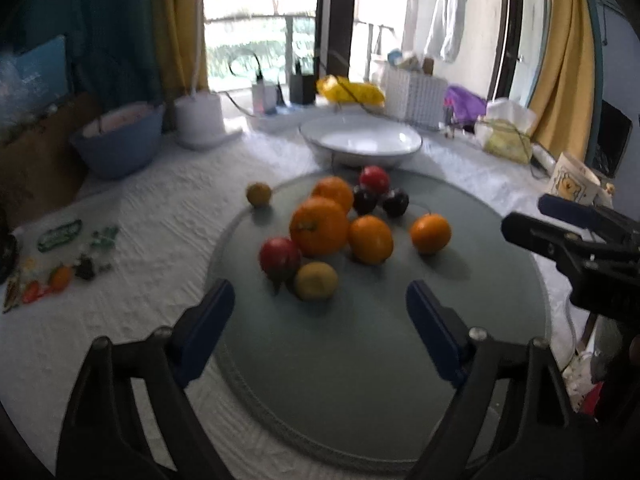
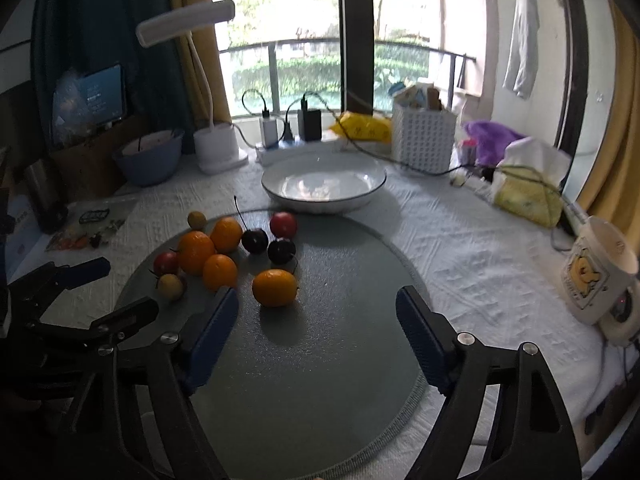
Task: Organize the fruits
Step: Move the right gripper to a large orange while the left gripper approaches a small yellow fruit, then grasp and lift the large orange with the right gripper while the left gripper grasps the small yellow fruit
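Clearly, the round glass mat (image 2: 320, 360) filled the frame's middle, the empty white bowl (image 2: 324, 186) just beyond its far edge. Fruit clustered on it centre-left, one lone orange (image 2: 275, 287) nearest. Both the right gripper (image 2: 316, 332) and the left gripper (image 1: 320, 320) stood apart, holding nothing. Round fruit could roll off if nudged. Only the right view showed the lamp's head (image 2: 186, 22), upper left.

4 orange fruits (image 2: 275, 287), 2 red (image 2: 283, 224), 2 dark plums w/ stems (image 2: 255, 241), 2 small yellow (image 2: 197, 219), one of these off mat (image 2: 360, 360) edge. 1 white bowl (image 2: 324, 184), 1 blue bowl (image 2: 150, 160), 1 mug (image 2: 600, 268).
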The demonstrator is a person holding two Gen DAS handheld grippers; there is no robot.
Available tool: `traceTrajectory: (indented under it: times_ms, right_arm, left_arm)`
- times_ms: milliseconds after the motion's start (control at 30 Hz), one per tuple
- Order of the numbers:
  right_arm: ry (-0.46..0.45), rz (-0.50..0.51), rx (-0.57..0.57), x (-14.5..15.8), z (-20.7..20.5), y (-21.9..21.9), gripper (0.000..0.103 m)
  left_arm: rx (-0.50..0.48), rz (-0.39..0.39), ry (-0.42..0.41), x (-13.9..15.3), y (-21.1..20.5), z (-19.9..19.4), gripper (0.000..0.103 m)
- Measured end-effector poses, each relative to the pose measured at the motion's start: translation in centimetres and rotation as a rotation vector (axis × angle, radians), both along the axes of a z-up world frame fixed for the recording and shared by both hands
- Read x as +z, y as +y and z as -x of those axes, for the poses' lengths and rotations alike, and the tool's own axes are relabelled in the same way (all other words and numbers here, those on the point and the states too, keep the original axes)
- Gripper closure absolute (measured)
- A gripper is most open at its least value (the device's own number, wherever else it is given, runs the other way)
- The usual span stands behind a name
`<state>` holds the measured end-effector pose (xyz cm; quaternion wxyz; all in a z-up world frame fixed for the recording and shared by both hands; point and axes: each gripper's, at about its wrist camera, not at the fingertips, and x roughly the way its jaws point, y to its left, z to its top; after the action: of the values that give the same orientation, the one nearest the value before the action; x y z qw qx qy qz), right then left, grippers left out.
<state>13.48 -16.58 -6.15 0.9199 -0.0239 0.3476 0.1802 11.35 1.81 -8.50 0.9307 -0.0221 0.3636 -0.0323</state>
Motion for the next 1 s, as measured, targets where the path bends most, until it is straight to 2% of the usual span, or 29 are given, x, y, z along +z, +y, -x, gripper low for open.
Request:
traceTrajectory:
  times_ms: [33, 267, 400, 433, 467, 600, 700, 1000]
  right_arm:
    - [0.02, -0.004, 0.012, -0.4, -0.5, 0.1, 0.026]
    - [0.107, -0.012, 0.081, -2.0, -3.1, 1.6, 0.035]
    - [0.136, -0.014, 0.127, -2.6, -4.0, 2.8, 0.042]
    - [0.145, -0.009, 0.138, -2.9, -4.2, 3.1, 0.049]
    - [0.156, -0.008, 0.145, -3.1, -4.5, 3.3, 0.052]
    - [0.201, -0.004, 0.163, -4.0, -5.3, 3.9, 0.056]
    - [0.222, -0.008, 0.183, -4.5, -5.6, 4.2, 0.062]
    - [0.205, -0.022, 0.188, -4.2, -4.9, 3.7, 0.062]
  left_arm:
    - [-0.002, 0.002, 0.015, -0.2, 0.0, -0.4, 0.03]
    - [-0.002, -0.003, 0.107, -1.4, 0.1, -2.4, 0.045]
    - [-0.007, -0.006, 0.123, -1.6, -0.1, -2.8, 0.054]
    - [-0.01, -0.006, 0.126, -1.7, -0.1, -2.9, 0.057]
    - [-0.013, -0.007, 0.127, -1.7, -0.1, -2.9, 0.058]
    - [-0.015, -0.004, 0.131, -1.7, -0.1, -3.1, 0.067]
    - [-0.016, -0.009, 0.128, -1.6, -0.2, -3.1, 0.069]
    - [-0.051, -0.025, 0.094, -0.8, -1.0, -2.1, 0.07]
